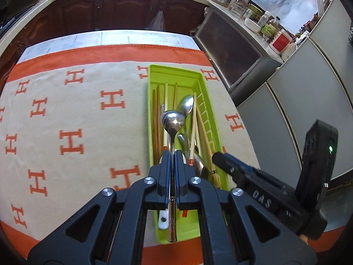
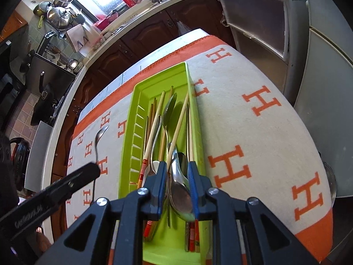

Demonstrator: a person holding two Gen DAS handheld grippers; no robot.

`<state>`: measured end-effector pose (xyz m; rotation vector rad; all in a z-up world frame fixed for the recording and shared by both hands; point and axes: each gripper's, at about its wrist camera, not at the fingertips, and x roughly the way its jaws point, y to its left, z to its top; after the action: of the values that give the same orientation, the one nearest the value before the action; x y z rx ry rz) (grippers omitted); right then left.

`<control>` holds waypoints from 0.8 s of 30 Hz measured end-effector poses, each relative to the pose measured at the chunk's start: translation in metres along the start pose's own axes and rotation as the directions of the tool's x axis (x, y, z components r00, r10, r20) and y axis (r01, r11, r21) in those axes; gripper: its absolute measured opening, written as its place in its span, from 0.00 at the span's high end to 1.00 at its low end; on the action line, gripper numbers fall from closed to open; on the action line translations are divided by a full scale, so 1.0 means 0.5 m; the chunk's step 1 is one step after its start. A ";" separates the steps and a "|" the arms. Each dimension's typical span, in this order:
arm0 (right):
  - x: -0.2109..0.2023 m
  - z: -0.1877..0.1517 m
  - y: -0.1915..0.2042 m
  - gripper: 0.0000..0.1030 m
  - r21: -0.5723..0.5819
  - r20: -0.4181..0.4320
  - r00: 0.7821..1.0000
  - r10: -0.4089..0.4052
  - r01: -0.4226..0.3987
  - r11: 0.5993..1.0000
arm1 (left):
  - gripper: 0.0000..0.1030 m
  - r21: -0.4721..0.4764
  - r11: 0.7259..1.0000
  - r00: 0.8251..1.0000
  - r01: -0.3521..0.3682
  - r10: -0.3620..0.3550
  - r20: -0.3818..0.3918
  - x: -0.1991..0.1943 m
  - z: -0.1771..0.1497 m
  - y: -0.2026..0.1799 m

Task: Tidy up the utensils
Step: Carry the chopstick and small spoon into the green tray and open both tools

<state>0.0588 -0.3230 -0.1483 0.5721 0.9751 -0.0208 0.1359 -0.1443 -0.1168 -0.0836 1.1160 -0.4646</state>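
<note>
The left gripper (image 1: 172,154) is clenched on the handle of a steel spoon (image 1: 173,121), holding it lifted over the near half of the green tray (image 1: 152,75), bowl pointing far. The tray sits on the orange-and-cream tablecloth (image 1: 66,110), already holding several wooden chopsticks (image 1: 157,119) and at least 2 other spoons (image 1: 186,106) in a loose jumble.

The right gripper (image 2: 176,170) hovers over the tray's near end with its fingers apart, straddling a spoon bowl (image 2: 179,190) and a chopstick; whether the pads touch anything is hard to tell at this angle, so it looks released rather than grasping.

The step in hand appears to be placing this spoon among the sorted utensils. The next move likely calls for lowering the left gripper until the spoon lies flat beside the other spoons, lined up with the tray's length, then letting go cleanly.
</note>
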 end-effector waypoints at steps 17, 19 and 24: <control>-0.018 -0.003 0.012 0.81 -0.021 0.003 1.000 0.007 -0.007 1.000 | 0.98 0.031 0.998 0.997 -0.056 0.058 -0.057 0.078 0.025 -0.007; -0.019 -0.006 0.019 0.81 -0.033 0.002 1.000 0.006 -0.006 0.999 | 0.97 0.032 0.997 0.996 -0.068 0.070 -0.055 0.070 0.021 -0.002; -0.020 -0.018 0.038 0.81 -0.058 -0.007 1.000 0.012 -0.012 0.998 | 0.87 0.032 0.995 0.994 -0.099 0.100 -0.043 0.036 -0.001 0.022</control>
<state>0.0511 -0.3050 -0.1356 0.5252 0.9754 0.0201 0.1456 -0.1415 -0.1356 0.0080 1.1512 -0.3955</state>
